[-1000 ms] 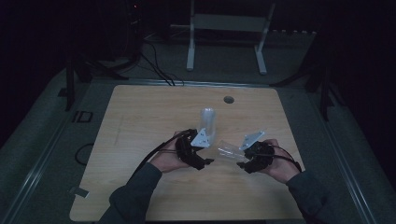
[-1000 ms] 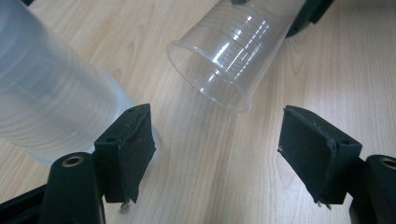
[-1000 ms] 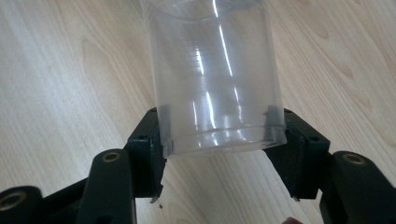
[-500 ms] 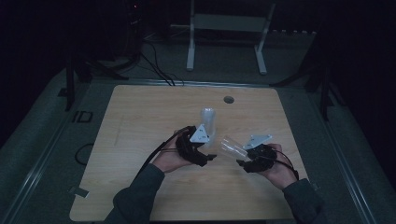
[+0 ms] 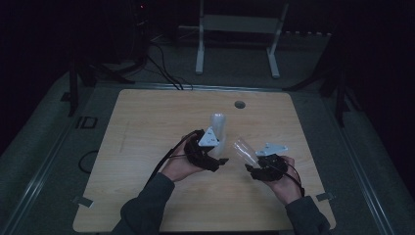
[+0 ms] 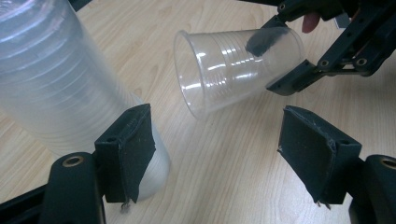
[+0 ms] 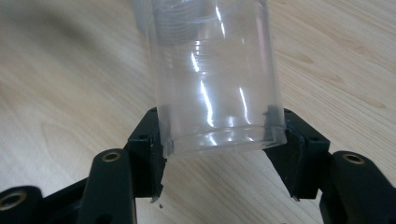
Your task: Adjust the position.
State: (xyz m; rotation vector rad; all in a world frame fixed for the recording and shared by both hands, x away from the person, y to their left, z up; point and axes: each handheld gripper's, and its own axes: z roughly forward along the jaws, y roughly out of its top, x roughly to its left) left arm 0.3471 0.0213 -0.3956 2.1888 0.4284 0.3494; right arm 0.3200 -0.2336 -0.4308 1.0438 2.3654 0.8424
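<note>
clear ribbed cup (image 5: 243, 151) now farther from stack (image 5: 218, 128), right jaws clamping its base, left jaws loose

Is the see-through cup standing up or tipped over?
Tipped. The single cup lies sideways in the air, mouth aimed sideways, its base clamped by the right gripper.

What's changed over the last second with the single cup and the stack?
The right hand-held gripper, clamped on the base of the single clear cup, has drawn it slightly away to the right, widening the gap from the stack of cups. The cup lies tilted, mouth toward the stack. Nothing was let go or newly gripped. The left hand-held gripper stayed beside the stack's base, jaws open, and the stack stayed put on the table.
</note>
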